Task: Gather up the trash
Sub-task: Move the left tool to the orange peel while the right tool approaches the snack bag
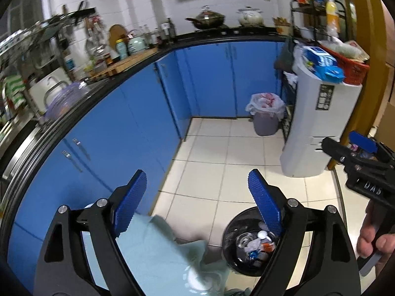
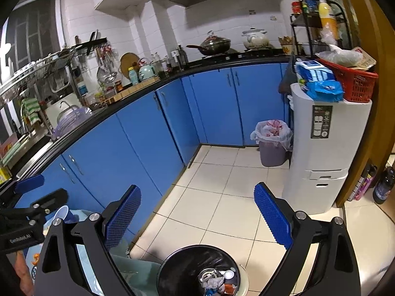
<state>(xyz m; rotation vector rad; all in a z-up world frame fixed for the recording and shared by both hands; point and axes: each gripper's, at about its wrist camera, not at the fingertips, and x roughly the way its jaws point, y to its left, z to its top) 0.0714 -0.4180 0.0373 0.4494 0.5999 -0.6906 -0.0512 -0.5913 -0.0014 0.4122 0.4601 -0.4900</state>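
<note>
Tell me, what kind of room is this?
It looks like a home kitchen. There is a wok on the stove, blue cabinets under a dark counter, and a dish rack by the sink. A black trash bin with rubbish stands on the tiled floor.

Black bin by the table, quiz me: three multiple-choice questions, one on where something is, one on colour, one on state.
1. Where does the grey bin with the white liner stand?
A. beside the white cabinet
B. on the counter
C. under the window

2. What colour are the cupboard doors?
A. green
B. blue
C. white

3. What state is the black bin in?
A. lidded
B. tipped over
C. open, with trash inside

Answers: 1 A, it sits on the floor against the cabinet's side. 2 B, all the doors under the counter are blue. 3 C, both views look down on trash in its black liner.
</note>
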